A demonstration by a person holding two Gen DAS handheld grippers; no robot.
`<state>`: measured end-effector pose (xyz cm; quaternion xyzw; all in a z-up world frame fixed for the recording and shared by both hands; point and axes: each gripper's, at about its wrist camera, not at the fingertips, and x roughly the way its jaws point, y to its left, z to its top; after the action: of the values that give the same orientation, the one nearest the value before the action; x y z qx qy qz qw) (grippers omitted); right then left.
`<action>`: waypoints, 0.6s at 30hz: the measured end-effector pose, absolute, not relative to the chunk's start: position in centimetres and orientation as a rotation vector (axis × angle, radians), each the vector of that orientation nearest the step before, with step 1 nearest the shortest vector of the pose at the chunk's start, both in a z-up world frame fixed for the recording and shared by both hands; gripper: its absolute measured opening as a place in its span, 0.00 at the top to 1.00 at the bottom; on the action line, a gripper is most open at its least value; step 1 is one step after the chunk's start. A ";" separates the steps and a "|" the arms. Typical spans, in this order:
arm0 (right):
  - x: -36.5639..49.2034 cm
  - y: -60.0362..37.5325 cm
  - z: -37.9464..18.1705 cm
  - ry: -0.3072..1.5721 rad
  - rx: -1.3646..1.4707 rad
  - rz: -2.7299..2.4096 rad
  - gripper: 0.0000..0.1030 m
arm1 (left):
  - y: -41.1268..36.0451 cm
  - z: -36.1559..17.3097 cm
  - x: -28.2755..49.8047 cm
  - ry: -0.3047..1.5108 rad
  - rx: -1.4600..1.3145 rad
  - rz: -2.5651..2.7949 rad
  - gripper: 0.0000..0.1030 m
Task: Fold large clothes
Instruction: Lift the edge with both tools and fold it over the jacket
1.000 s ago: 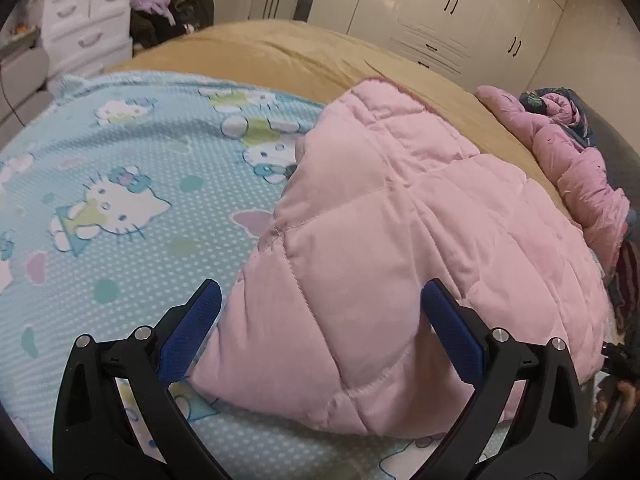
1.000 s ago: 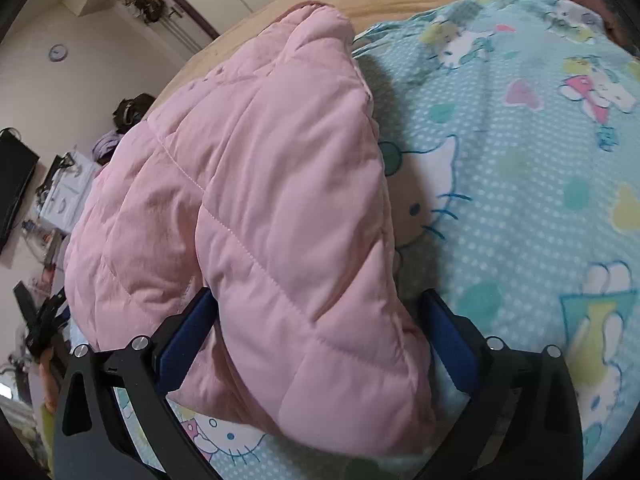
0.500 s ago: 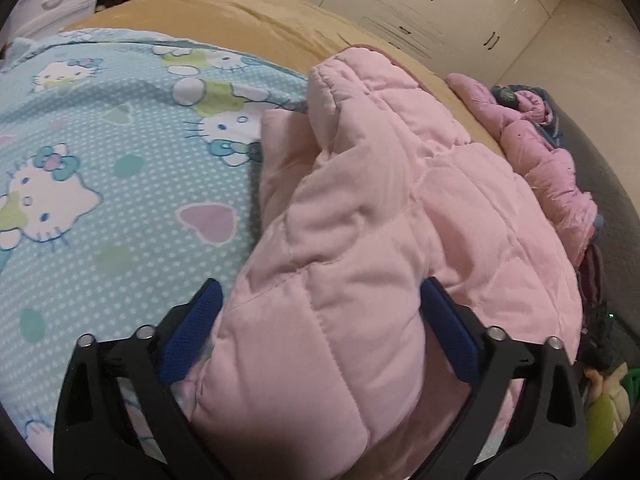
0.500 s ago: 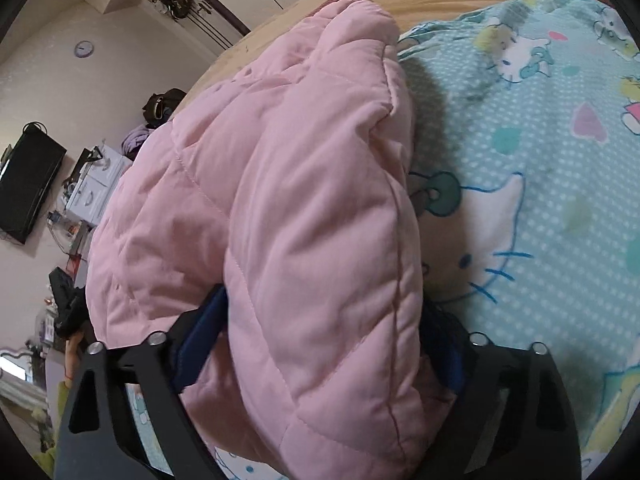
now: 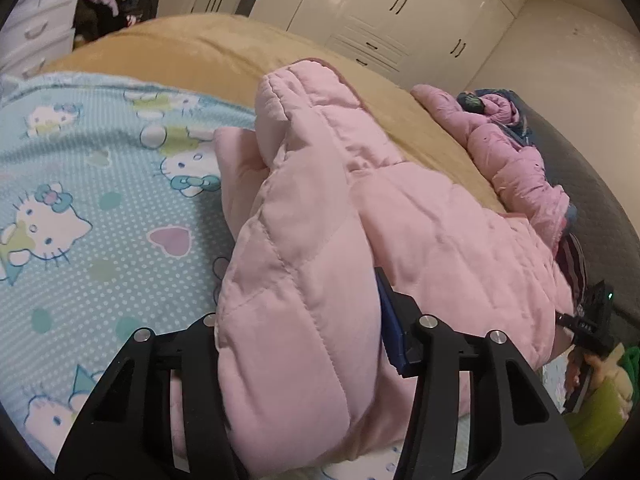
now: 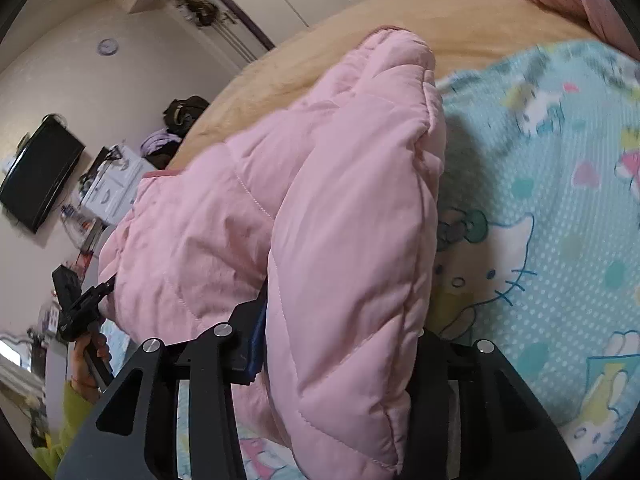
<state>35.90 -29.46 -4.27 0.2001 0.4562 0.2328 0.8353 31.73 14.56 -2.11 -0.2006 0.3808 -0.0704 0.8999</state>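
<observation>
Pink quilted coat (image 5: 320, 240): bunched on blue cartoon-cat blanket (image 5: 100, 220), over tan bed (image 5: 192, 52).
Left hand-held gripper (image 5: 304, 320): clamped on coat fold, 6 o'clock.
Right hand-held gripper (image 6: 340, 344): clamped on coat fold, 6 o'clock.
Wardrobe (image 5: 380, 12): 12 o'clock.

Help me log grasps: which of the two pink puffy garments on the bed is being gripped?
The smooth quilted pink jacket in front, clamped by both tools, left and right. The other, a crumpled pink garment, lies untouched at the bed's far edge.
</observation>
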 end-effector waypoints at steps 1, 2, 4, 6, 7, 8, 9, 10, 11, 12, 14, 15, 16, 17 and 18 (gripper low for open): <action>35.5 -29.3 -3.6 0.958 0.417 0.502 0.62 | 14.3 -1.8 31.3 0.785 -0.404 -0.144 0.60; 34.9 -29.2 -2.9 0.952 0.406 0.515 0.62 | 14.1 -1.6 30.8 0.781 -0.396 -0.145 0.60; 33.7 -29.1 -1.7 0.943 0.380 0.532 0.62 | 13.8 -1.2 29.7 0.778 -0.386 -0.144 0.60; 32.6 -29.1 -1.1 0.937 0.367 0.547 0.62 | 13.8 -0.9 28.8 0.778 -0.389 -0.142 0.60; 32.1 -29.1 -0.9 0.936 0.362 0.552 0.62 | 13.7 -0.7 28.2 0.779 -0.389 -0.139 0.60; 31.6 -29.2 -0.8 0.936 0.362 0.558 0.62 | 13.7 -0.6 27.8 0.778 -0.389 -0.139 0.60; 31.2 -29.2 -0.7 0.938 0.359 0.561 0.62 | 13.5 -0.4 27.0 0.775 -0.382 -0.137 0.60; 30.7 -29.4 -0.7 0.940 0.360 0.562 0.62 | 13.4 -0.2 26.5 0.772 -0.374 -0.136 0.60; 30.2 -29.6 -0.8 0.945 0.365 0.563 0.62 | 13.2 -0.1 25.9 0.769 -0.367 -0.135 0.60; 29.7 -29.7 -0.9 0.948 0.366 0.563 0.62 | 13.0 -0.1 25.1 0.767 -0.359 -0.133 0.60; 28.9 -29.7 -1.0 0.949 0.372 0.569 0.62 | 12.9 -0.1 23.9 0.764 -0.355 -0.131 0.60; 28.5 -29.9 -1.1 0.950 0.376 0.572 0.62 | 13.0 -0.2 23.5 0.762 -0.357 -0.129 0.60; 28.2 -29.9 -1.1 0.950 0.378 0.572 0.62 | 13.0 -0.2 22.9 0.760 -0.358 -0.128 0.60; 27.9 -29.9 -1.0 0.949 0.376 0.574 0.62 | 12.9 -0.3 22.4 0.758 -0.358 -0.126 0.60; 27.5 -29.8 -0.9 0.946 0.372 0.575 0.62 | 12.9 -0.3 22.0 0.758 -0.360 -0.124 0.60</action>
<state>27.49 -29.82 -0.87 0.1755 0.4467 0.2714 0.8343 22.03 12.93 -0.32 -0.1748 0.3679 -0.0600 0.9113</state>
